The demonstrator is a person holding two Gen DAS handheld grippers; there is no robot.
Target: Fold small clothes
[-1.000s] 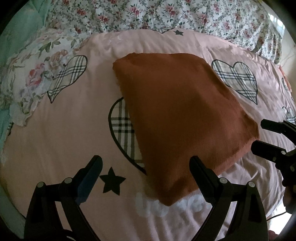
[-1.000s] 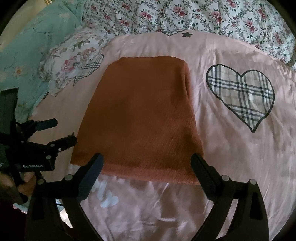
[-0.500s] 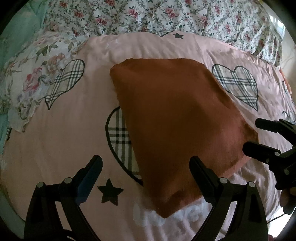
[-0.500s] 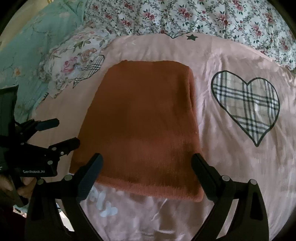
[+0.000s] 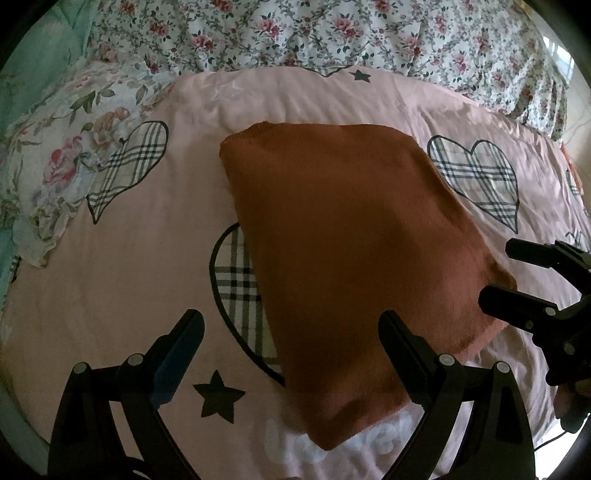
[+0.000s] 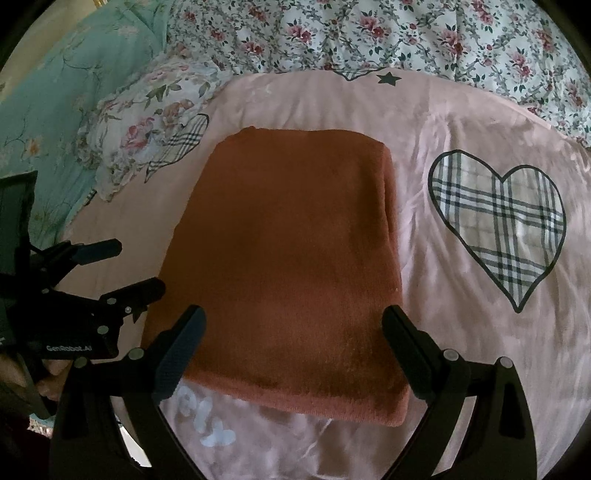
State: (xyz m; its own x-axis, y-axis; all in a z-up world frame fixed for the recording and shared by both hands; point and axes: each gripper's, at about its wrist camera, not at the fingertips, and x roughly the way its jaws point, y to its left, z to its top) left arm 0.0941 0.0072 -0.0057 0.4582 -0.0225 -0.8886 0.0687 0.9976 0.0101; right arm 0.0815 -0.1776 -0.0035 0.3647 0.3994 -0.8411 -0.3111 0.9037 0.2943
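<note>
A rust-orange knit garment (image 5: 351, 251) lies folded into a flat rectangle on the pink bedspread (image 5: 110, 277); it also shows in the right wrist view (image 6: 288, 258). My left gripper (image 5: 291, 354) is open and empty, hovering over the garment's near left corner. My right gripper (image 6: 293, 350) is open and empty, hovering over the garment's near edge. Each gripper shows in the other's view, the right one (image 5: 517, 280) by the garment's right corner, the left one (image 6: 122, 269) by its left edge.
The pink bedspread carries plaid hearts (image 6: 498, 225) and black stars (image 5: 218, 395). A floral quilt (image 5: 332, 33) lies along the far side. A floral pillow (image 6: 147, 122) and teal bedding (image 6: 55, 92) lie at the left.
Both grippers have drawn a little closer over the garment's near edge. The garment has not moved and both grippers stay open.
</note>
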